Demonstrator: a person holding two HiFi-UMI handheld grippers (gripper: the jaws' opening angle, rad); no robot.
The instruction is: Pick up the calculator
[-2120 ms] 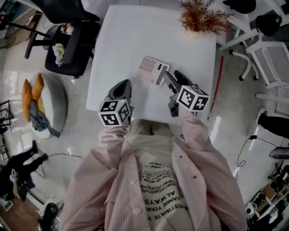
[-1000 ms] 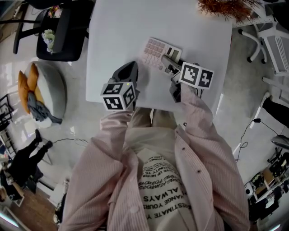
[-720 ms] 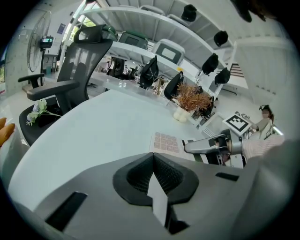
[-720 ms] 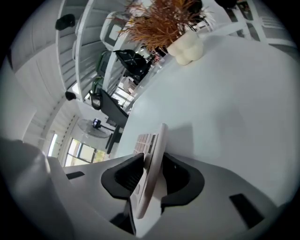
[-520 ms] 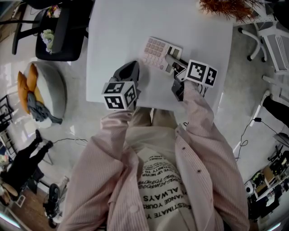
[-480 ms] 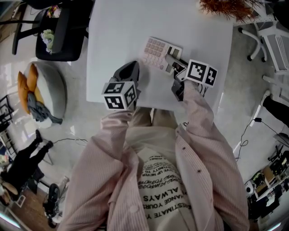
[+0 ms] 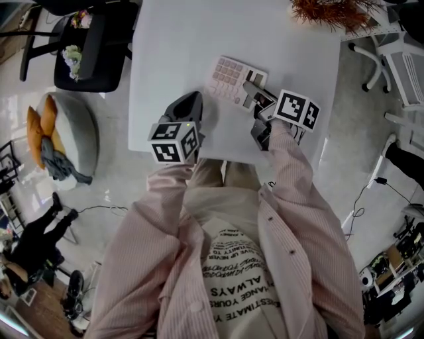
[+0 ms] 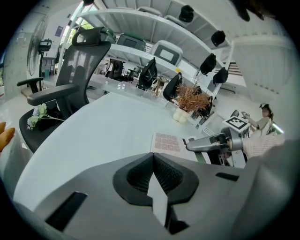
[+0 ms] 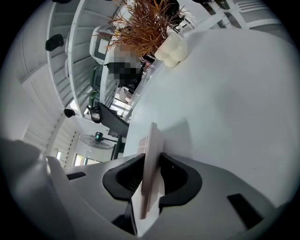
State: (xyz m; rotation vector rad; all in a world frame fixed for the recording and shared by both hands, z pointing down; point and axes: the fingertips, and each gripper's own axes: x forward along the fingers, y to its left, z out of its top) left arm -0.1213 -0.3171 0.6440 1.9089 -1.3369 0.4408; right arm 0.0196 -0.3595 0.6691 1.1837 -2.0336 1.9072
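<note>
The pink-keyed calculator (image 7: pixel 228 74) lies on the white table (image 7: pixel 179 40), right of its middle. My right gripper (image 7: pixel 252 86) has its jaws closing on the calculator's near right end. In the right gripper view the thin calculator (image 9: pixel 151 150) stands edge-on between the two pads, and both touch it. My left gripper (image 7: pixel 189 106) rests by the table's near edge, left of the calculator and apart from it, shut with nothing in it. From the left gripper view the calculator (image 8: pixel 167 142) lies ahead, with the right gripper (image 8: pixel 197 145) on it.
A dried plant in a white pot (image 7: pixel 331 10) stands at the table's far right corner. A black office chair (image 7: pixel 86 53) sits left of the table, with a grey cushion (image 7: pixel 63 142) on the floor. White chairs (image 7: pixel 404 66) stand to the right.
The right gripper has rolled a little and its jaws have closed in on the calculator's end. The left gripper has stayed where it was.
</note>
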